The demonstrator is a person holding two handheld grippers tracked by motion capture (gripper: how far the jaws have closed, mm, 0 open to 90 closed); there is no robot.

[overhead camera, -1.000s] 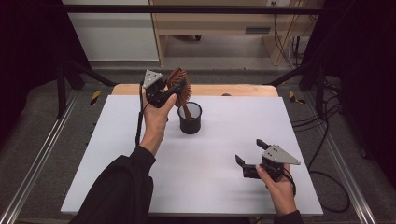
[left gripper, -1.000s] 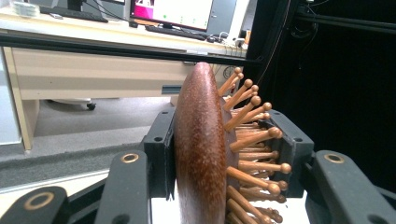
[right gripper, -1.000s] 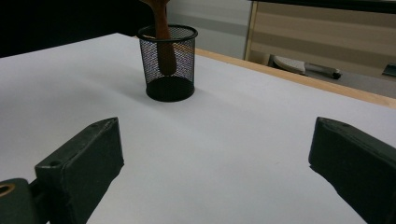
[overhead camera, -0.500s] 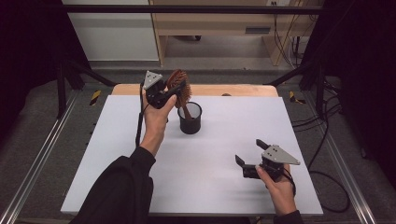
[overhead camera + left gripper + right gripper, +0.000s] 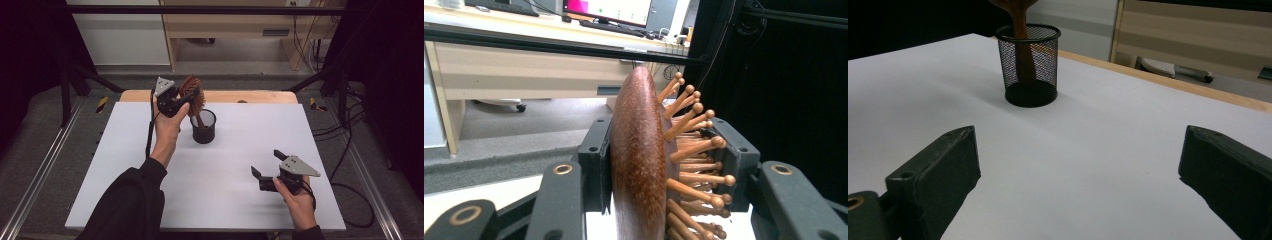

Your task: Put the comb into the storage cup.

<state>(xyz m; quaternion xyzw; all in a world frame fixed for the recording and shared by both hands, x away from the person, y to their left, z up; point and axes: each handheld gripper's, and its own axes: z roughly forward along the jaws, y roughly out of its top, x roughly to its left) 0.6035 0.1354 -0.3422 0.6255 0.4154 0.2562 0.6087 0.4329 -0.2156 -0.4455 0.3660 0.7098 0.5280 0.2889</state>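
While the left gripper (image 5: 181,101) is clamped on the head of a wooden brush (image 5: 192,94), the brush handle stands in a black mesh cup (image 5: 204,127) w/ the head up above the rim, tilted a bit. Left gripper view: dark brown back of the brush (image 5: 638,155) against one jaw, wooden pins against the other, jaws pressed on both sides.

Right gripper (image 5: 267,169) sits low over the table near the front-right corner, well apart from the cup, jaws wide apart, nothing btwn them. Right gripper view: the cup (image 5: 1029,62) stands ahead on the sheet w/ the handle inside it.

Surface: table (image 5: 120,175) covered w/ a plain white sheet, matte, bare apart from the cup near its far centre. A strip of light wood edge (image 5: 250,97) shows along the far side. Metal rails (image 5: 35,175) run along both sides over grey floor. A cable (image 5: 350,200) loops on the floor at right.

Room: black drapes (image 5: 30,45) left and right, a light wood desk (image 5: 235,30) beyond the table, w/ a monitor (image 5: 606,9) and keyboard on top in the left gripper view. A knife-like tool (image 5: 1173,69) lies past the far edge in the right gripper view.
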